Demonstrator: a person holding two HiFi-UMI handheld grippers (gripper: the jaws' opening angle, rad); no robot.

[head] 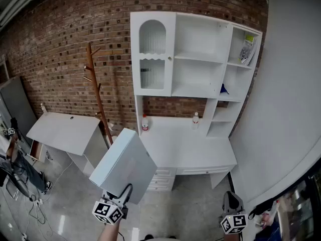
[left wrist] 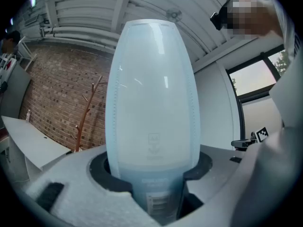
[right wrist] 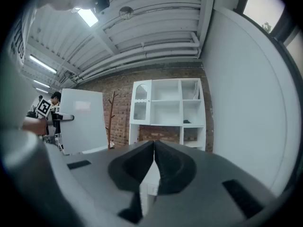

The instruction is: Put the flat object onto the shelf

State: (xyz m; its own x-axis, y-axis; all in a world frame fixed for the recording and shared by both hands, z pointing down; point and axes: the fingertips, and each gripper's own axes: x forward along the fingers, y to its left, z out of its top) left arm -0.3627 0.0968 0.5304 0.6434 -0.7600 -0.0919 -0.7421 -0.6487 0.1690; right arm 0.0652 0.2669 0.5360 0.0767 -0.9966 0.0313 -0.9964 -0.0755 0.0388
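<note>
1. My left gripper (head: 122, 194): jaws partly apart and clamped on the bottom edge of the pale blue flat case (head: 125, 163). In the left gripper view a pad presses on either face of it.
2. The case rises up out of those jaws and fills most of what lies ahead of the tool. From the head view it leans a little to the left. It is held in the air, well short of the shelf.
3. My right gripper (right wrist: 154, 150): jaws fully together, pads touching along their whole line, nothing between them. It sits well apart from the left gripper, off to its right.
4. The white shelf unit (head: 200, 64) stands ahead of both grippers against the brick wall (head: 60, 44). From the right gripper it lies dead ahead, just above the closed jaws.
5. On the unit's desk top (head: 185, 147), beyond the case, stand two small bottles apart from each other: one at the left (head: 145, 123), one at the right (head: 195, 120).
6. A booklet (head: 247, 49) leans in the top right compartment.
7. A wooden coat stand (head: 97, 92) is ahead and left of the left gripper. A white slanted panel (head: 65, 131) is further left.
</note>
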